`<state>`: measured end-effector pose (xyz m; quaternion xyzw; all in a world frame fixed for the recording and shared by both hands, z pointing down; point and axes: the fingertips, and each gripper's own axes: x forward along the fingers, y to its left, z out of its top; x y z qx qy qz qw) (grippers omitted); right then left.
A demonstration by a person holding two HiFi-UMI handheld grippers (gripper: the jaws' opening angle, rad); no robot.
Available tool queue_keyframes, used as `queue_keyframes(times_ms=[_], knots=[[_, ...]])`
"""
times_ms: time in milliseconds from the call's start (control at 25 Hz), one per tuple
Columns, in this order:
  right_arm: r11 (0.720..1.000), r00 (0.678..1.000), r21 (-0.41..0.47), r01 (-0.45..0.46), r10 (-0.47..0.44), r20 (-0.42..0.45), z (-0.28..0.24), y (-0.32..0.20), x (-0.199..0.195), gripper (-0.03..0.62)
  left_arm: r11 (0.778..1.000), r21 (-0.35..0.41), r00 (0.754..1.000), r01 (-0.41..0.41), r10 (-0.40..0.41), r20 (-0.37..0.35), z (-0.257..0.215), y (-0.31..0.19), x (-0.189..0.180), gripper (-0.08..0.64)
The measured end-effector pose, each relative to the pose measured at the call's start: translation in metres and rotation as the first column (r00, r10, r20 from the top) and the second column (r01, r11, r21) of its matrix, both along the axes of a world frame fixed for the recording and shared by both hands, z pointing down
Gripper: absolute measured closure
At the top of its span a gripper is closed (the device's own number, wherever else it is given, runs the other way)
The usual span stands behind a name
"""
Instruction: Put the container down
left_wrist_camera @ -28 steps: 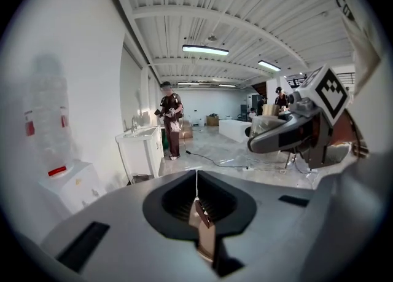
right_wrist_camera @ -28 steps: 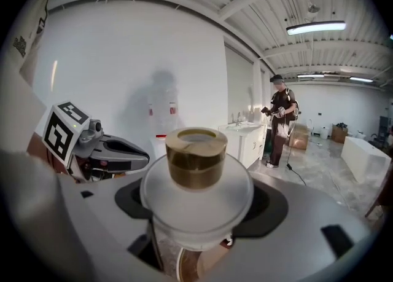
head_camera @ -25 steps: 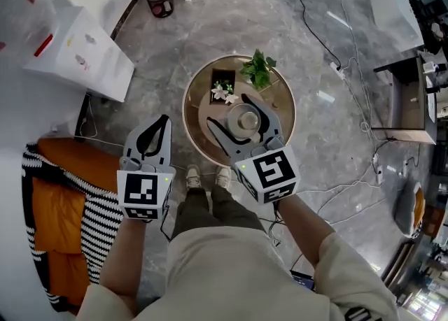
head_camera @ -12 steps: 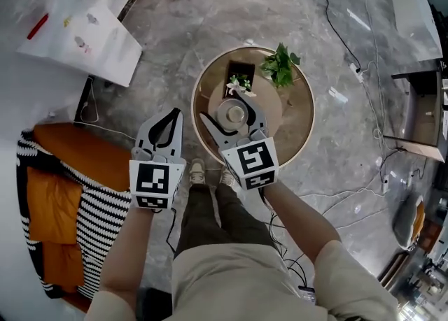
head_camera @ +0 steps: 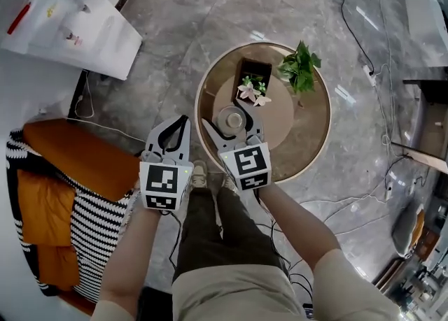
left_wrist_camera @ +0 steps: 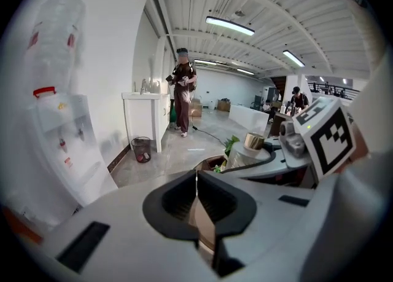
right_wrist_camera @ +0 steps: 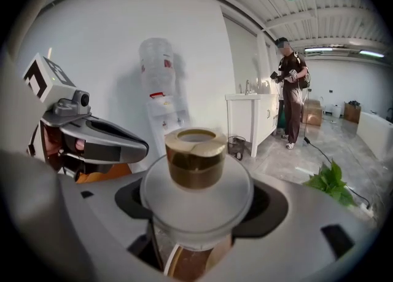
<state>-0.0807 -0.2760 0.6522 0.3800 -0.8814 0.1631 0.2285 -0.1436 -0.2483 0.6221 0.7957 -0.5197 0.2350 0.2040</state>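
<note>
Container (right_wrist_camera: pixel 196 191), lidded, clamped in right tool (head_camera: pixel 227 115) over round table (head_camera: pixel 311 141).

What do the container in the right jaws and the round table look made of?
The container has a frosted, translucent lid, probably glass or plastic; its knob is shiny gold, likely metal or plated. The round table has a glossy brown top catching reflections, perhaps tinted glass or lacquer.
</note>
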Motion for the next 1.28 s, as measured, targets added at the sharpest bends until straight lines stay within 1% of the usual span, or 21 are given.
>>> queue_keyframes(times_ms=[160,360,640,920,1040,1280], knots=[[1.0,0.999,-0.011,0.01,-0.011,-0.03,0.053,-0.004,-0.01,0.261,0.999,-0.04,1.0,-0.001,0.002,0.009,0.044,-0.004,-0.007,0.551],[1.0,0.998,0.0,0.028,-0.028,-0.06,0.113,-0.009,-0.015,0.261,0.995,-0.097,1.0,0.004,-0.005,-0.005,0.099,-0.007,-0.009,0.552],[0.999,0.994,-0.022,0.042,-0.044,-0.104,0.185,-0.015,-0.019,0.261,0.987,-0.16,1.0,-0.01,0.009,-0.006,0.159,-0.006,-0.011,0.551],[0.997,0.99,-0.023,0.072,-0.074,-0.123,0.223,-0.012,-0.022,0.26,0.979,-0.202,1.0,-0.023,0.022,-0.006,0.2,-0.002,-0.012,0.552],[0.996,0.987,-0.018,0.085,-0.087,-0.138,0.233,-0.009,-0.022,0.261,0.977,-0.211,1.0,-0.028,0.026,-0.011,0.208,0.0,-0.011,0.552],[0.996,0.985,-0.027,0.079,-0.083,-0.154,0.253,0.0,-0.014,0.261,0.976,-0.217,1.0,-0.019,0.015,-0.019,0.214,-0.001,-0.009,0.551]])
